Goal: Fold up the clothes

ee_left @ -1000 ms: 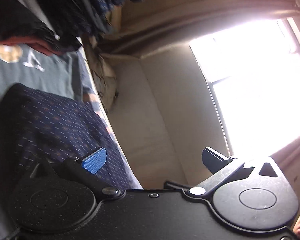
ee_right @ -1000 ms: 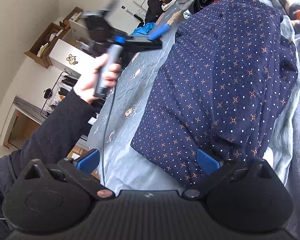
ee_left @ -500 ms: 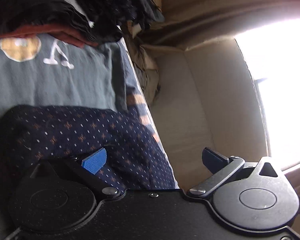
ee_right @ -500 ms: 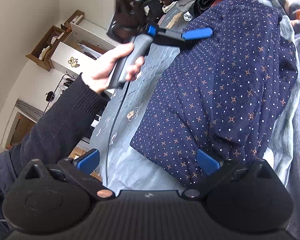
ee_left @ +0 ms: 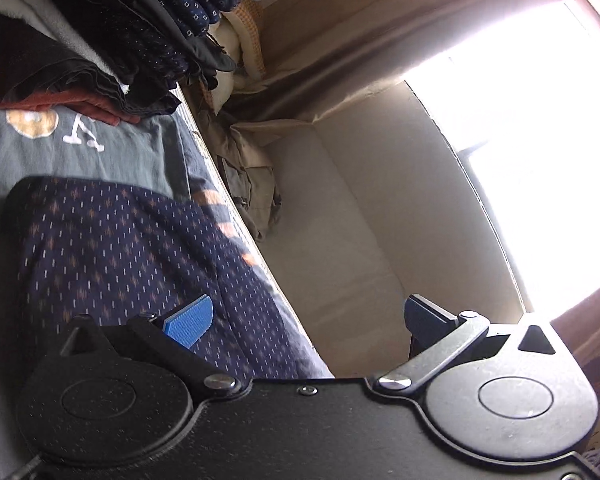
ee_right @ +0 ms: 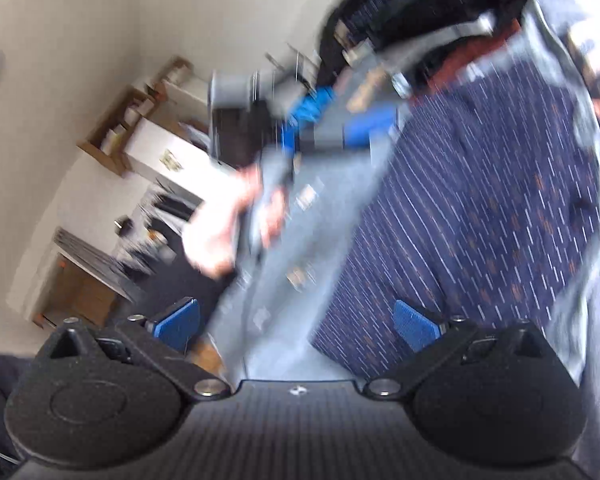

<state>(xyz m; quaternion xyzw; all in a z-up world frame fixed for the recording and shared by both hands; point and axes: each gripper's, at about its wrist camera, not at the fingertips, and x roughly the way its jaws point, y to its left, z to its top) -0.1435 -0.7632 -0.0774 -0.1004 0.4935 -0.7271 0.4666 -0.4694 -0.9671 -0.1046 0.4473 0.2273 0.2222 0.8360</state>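
Navy dotted garment (ee_left: 112, 256) beneath bright window (ee_left: 540, 160)

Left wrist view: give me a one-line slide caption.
Open left gripper poised over a folded navy patterned garment on the bed, stacked clothes behind, bright window to the right.

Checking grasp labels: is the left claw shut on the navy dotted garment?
No, the left claw is open, its pads wide apart above the navy dotted garment, gripping nothing.

The navy dotted cloth garment (ee_left: 112, 256) looks soft and matt, the left gripper's blue ridged pads (ee_left: 189, 321) probably rubbery, its black plastic body (ee_left: 300, 428) finely grainy with shiny metal screws.
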